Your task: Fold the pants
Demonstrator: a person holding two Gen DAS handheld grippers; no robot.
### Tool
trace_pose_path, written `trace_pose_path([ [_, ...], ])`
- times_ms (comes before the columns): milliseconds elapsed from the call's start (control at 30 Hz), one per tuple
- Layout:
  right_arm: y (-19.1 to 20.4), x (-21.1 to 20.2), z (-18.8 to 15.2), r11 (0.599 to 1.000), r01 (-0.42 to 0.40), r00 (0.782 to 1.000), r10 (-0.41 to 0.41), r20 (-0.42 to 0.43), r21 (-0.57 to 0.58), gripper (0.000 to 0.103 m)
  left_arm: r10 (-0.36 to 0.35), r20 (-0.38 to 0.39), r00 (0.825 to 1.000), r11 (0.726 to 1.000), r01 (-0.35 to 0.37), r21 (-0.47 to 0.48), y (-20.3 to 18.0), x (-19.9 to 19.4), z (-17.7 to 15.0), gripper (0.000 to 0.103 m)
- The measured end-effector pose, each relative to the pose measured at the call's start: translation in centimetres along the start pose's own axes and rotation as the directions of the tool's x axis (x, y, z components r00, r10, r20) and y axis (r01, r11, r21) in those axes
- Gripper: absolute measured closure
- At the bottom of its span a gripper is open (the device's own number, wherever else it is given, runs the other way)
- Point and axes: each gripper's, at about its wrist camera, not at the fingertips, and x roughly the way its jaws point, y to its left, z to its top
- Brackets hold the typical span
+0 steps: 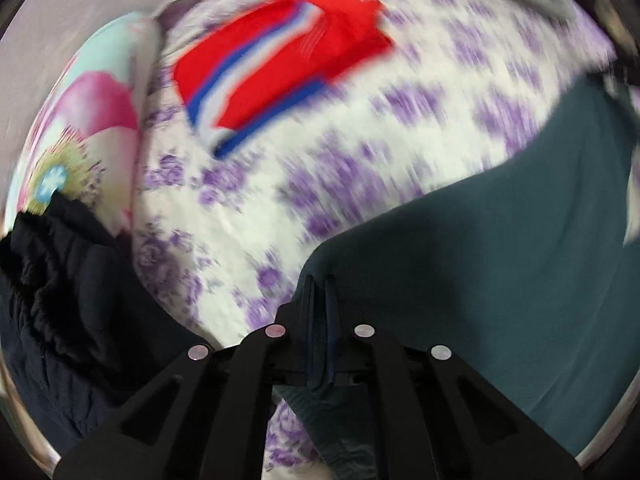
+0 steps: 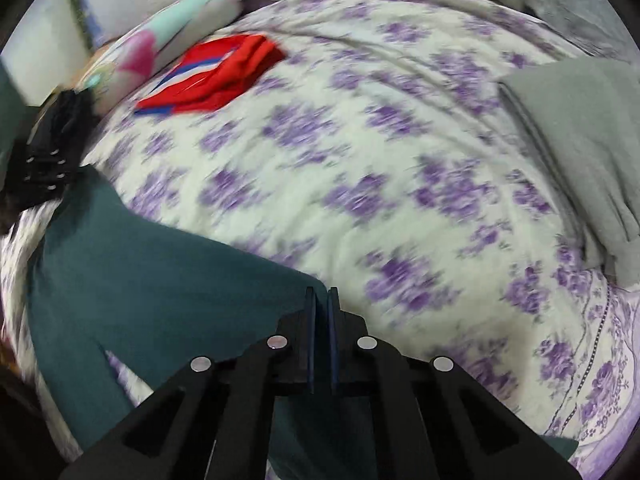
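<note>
The left claw (image 1: 319, 280) is clamped on an edge of the dark teal pants (image 1: 500, 264), and the right claw (image 2: 321, 292) pinches the same pants (image 2: 132, 280), which drape over the purple-flowered bed cover (image 2: 380, 152); folded red shorts (image 2: 216, 76) lie well apart; no writing is readable
</note>
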Motion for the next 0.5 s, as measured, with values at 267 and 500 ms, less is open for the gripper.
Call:
trace_pose_path([
  [267, -1.5, -0.1, -0.9, 0.978, 0.086, 0.995, -0.094, 0.035, 0.190, 0.056, 0.119, -0.055, 0.991, 0.991, -0.122, -0.055, 0.4, 1.2, 0.3, 0.096],
  [500, -13.1, -8.5, -11.3, 0.800, 0.280, 0.942, -0.336, 0.010, 0.531, 0.045, 0.126, 0.049, 0.991, 0.958, -0.109, -0.265, 2.9, -5.1, -2.9, 0.068],
])
